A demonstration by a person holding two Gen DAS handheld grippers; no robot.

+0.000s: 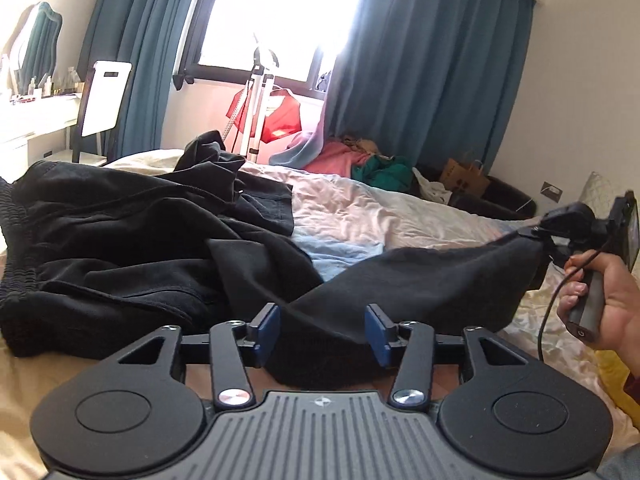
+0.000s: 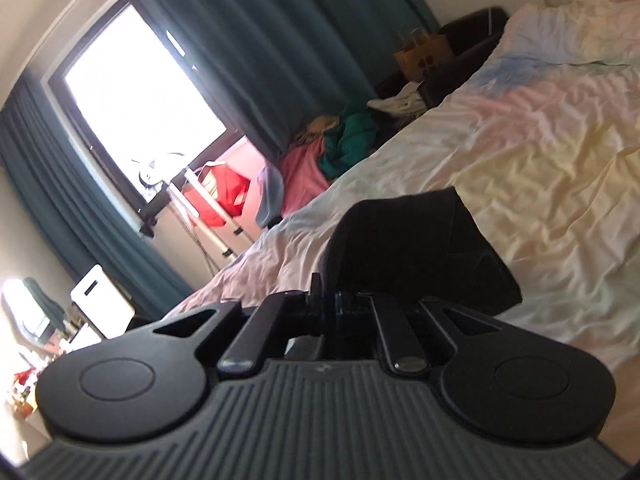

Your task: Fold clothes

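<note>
Black garment (image 1: 120, 240) sprawls left of frame on the bed (image 1: 360, 208). Left gripper (image 1: 324, 330) gapes around one end; right gripper (image 2: 326, 300) pinches the other.

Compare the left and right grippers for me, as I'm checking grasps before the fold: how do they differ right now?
The left gripper has its jaws spread wide, with the black garment lying loosely between its blue pads. The right gripper has its jaws closed, pinching a raised end of that garment. The left sits low over the bed; the right holds its end lifted. Both are handheld, of the same black design.
</note>
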